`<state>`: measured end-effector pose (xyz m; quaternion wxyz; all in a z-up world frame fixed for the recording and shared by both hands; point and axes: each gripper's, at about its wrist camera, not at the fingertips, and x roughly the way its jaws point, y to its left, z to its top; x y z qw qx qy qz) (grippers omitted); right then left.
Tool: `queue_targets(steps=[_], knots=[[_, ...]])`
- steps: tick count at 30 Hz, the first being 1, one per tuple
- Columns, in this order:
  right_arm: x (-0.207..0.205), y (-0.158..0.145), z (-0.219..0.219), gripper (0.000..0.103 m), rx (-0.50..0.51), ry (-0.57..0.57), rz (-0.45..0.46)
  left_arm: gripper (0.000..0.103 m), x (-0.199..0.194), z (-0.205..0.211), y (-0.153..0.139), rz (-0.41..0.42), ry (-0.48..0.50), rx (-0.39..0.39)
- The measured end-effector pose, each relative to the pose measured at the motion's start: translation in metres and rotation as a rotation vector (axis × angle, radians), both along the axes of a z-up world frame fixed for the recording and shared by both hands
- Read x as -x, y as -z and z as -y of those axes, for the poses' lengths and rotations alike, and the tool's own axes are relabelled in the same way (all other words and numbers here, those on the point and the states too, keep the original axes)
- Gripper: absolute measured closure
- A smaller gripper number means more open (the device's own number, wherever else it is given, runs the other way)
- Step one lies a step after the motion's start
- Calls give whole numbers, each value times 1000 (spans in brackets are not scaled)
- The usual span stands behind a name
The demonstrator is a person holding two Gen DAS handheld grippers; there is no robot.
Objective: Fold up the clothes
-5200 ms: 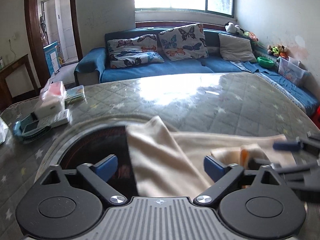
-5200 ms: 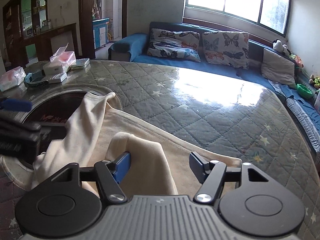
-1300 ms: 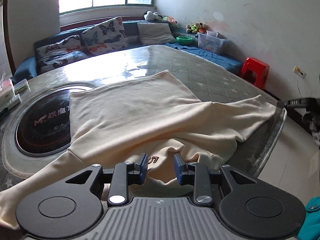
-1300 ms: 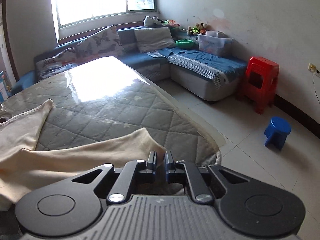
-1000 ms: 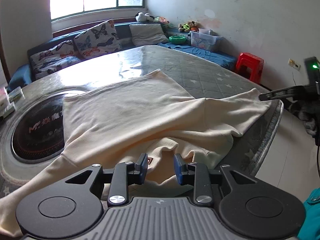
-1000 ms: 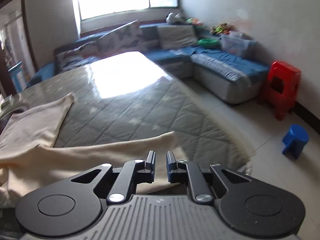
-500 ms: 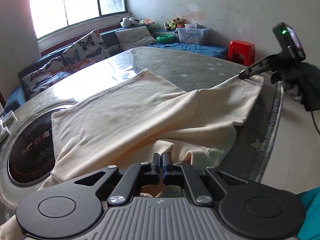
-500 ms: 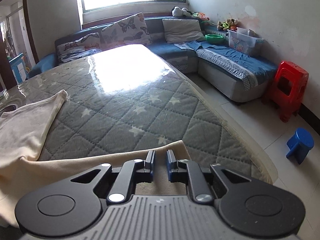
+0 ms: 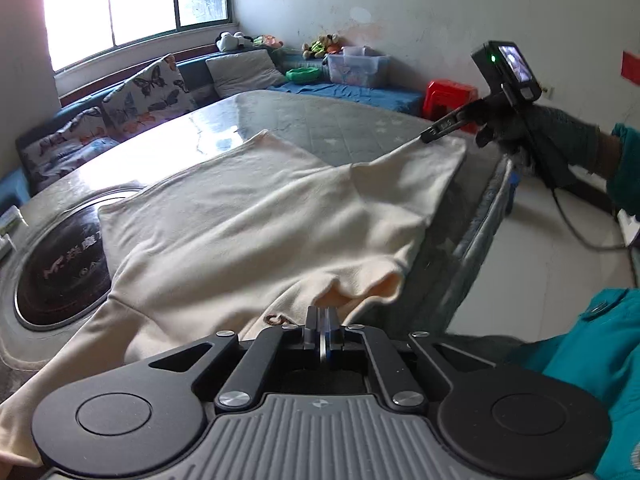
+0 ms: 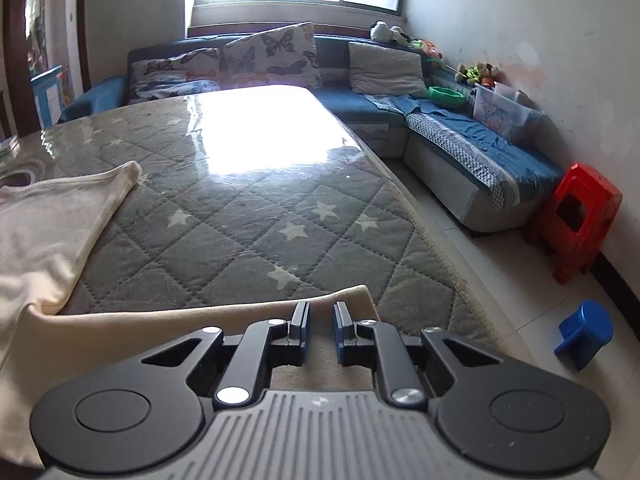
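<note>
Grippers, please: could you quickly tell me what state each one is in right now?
Left gripper: shut on the near edge of the cream garment.
Right gripper: slightly parted around the garment's far corner; firm grip cannot be told.

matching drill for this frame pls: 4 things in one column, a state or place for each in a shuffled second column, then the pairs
1. left gripper
2. cream garment
3. red stool
4. blue stool

A. lying on its side on the floor
B. spread over the quilted table
C. shut on the garment's near edge
D. upright on the floor by the sofa's end

Pairs: 1-C, 2-B, 3-D, 4-A
</note>
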<state>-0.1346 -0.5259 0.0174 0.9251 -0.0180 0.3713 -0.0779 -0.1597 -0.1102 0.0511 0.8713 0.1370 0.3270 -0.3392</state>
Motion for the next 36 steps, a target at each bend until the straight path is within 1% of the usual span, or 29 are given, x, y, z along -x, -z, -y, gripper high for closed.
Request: queue_targets(steps=[4,5,8,11,13,16,20,22,24,25,26,27,28,29,32,34,36], knots=[[12,-21,-25,91,13,-110,29,97,-9,-5,-20,78,-32,32],[15,-27,-37,91,4,-164,35,97,-16,-5,-20,84,-58,31],[20,-38,-70,91,-22,-312,36,97,-41,-5,-5,31,-136,25],[21,-42,-100,91,-44,-444,30,97,-52,-2,17,-30,-162,1],[19,-39,-124,91,-61,-542,4,97,-54,-2,26,-68,-169,-3],[17,-32,-156,91,-77,-672,-43,96,-44,-7,27,-74,-156,15],[22,-19,-185,91,-58,-779,-105,95,-34,-12,24,-73,-162,25],[29,-16,-191,91,-41,-821,-119,95,-30,-21,19,-74,-188,49],[37,-13,-197,91,-24,-864,-134,91,-24,-34,11,-56,-233,66],[41,-11,-200,91,-15,-885,-141,85,-22,-42,6,-42,-271,70],[44,-10,-204,91,-7,-906,-148,75,-20,-51,1,-28,-322,77],[45,-11,-206,91,-1,-918,-146,69,-18,-63,-3,-17,-382,86],[45,-12,-207,91,-1,-922,-142,59,-16,-75,-5,-19,-459,91],[43,-13,-209,91,-6,-926,-139,56,-15,-87,-7,-22,-536,96],[36,-14,-215,90,-13,-941,-141,56,-10,-123,-12,-30,-766,111],[32,-11,-219,90,-9,-953,-148,54,-8,-146,-13,-60,-906,145],[31,-9,-223,90,5,-967,-151,52,-9,-166,-13,-93,-1009,190]])
